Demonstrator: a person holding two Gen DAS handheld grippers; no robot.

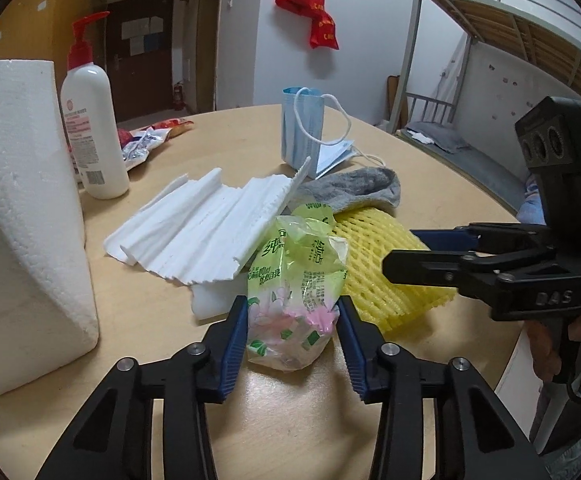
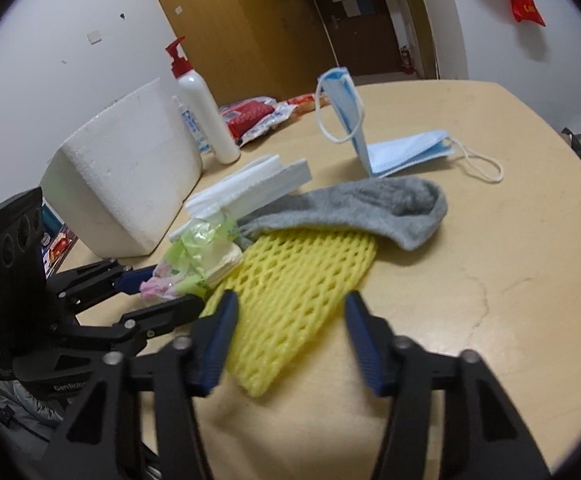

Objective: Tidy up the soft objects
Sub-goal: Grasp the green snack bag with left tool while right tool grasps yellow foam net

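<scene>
**Two grips at once: pinch the packet, straddle the net**

The round pale wooden table [image 1: 290,400] carries a heap of soft items near its near edge. The white polystyrene foam box [image 1: 26,208] stands at the left and looks like the likely place to put them, though nothing confirms that.

The flat yellow foam mesh net [image 2: 290,292] lies at the right of the heap, its far end tucked under the grey knitted sock [image 2: 370,204]. Folded white paper sheets [image 1: 198,228] lie at the left, overlapping the crinkled green plastic tissue packet [image 1: 294,296] in the middle.

The left gripper [image 1: 292,304] is clamped on the near end of that packet, a blue pad pressed on each side. The right gripper [image 2: 290,298] is released: its jaws straddle the near tip of the net, and the right pad stands clear of it.

To do this well, the right jaws should drop lower, since the net lies thin on the table. It should then be drawn out towards the near edge so the sock slides off rather than rides along. The packet should lift gently, as the paper sheets rest against its far end.
</scene>
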